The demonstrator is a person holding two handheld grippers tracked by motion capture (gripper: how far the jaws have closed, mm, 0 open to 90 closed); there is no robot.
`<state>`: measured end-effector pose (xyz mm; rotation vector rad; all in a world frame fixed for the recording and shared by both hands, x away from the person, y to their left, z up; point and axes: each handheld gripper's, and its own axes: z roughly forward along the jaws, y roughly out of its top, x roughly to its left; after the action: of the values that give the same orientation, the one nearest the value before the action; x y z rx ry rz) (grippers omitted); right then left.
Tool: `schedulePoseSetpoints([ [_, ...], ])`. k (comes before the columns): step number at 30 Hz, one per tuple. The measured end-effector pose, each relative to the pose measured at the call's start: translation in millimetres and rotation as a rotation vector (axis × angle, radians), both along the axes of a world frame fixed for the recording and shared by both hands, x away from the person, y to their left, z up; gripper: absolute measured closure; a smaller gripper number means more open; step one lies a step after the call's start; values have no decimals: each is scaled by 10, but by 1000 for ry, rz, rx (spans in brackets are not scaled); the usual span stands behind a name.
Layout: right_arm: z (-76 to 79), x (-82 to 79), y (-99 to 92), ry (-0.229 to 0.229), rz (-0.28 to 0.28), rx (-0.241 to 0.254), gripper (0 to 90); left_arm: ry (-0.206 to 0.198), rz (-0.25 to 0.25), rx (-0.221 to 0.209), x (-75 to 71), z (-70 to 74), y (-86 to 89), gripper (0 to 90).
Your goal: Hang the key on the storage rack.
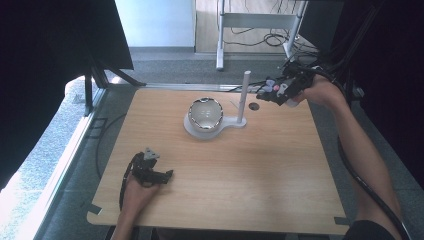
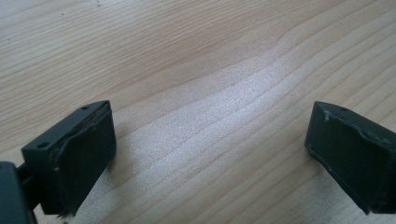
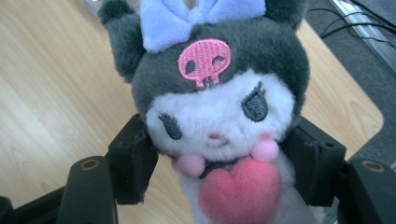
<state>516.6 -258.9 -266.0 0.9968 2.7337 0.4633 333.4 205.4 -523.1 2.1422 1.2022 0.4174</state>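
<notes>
Left hand-held gripper [image 1: 167, 174] idle on near surface [image 1: 240, 190], jaws apart, empty. Mid: shiny bowl [image 1: 205, 114] on white stand [image 1: 241, 97]. Far right: right hand-held gripper [image 3: 217, 154] clamps plush toy [image 3: 219, 107] by the neck; soft body could slip if jerked.

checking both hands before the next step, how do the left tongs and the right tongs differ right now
The left tongs stand open with bare wood between the jaws; the right tongs are shut on a plush toy with a dark hood and pink skull. In the high view the left tongs sit low at the table's near left corner, while the right tongs are at the far right edge. Both have black jaws and are hand-held.
</notes>
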Motion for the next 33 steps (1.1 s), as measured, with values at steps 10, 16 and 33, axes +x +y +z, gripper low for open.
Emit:
schedulePoseSetpoints([
  [10,107,141,46,-22,-37,15,329,0,0,0,0,0,0,20],
  [16,168,209,93,-39,-58,5,329,0,0,0,0,0,0,20],
  [33,79,191,234,-12,-25,18,329,0,-1,0,0,0,0,20],
])
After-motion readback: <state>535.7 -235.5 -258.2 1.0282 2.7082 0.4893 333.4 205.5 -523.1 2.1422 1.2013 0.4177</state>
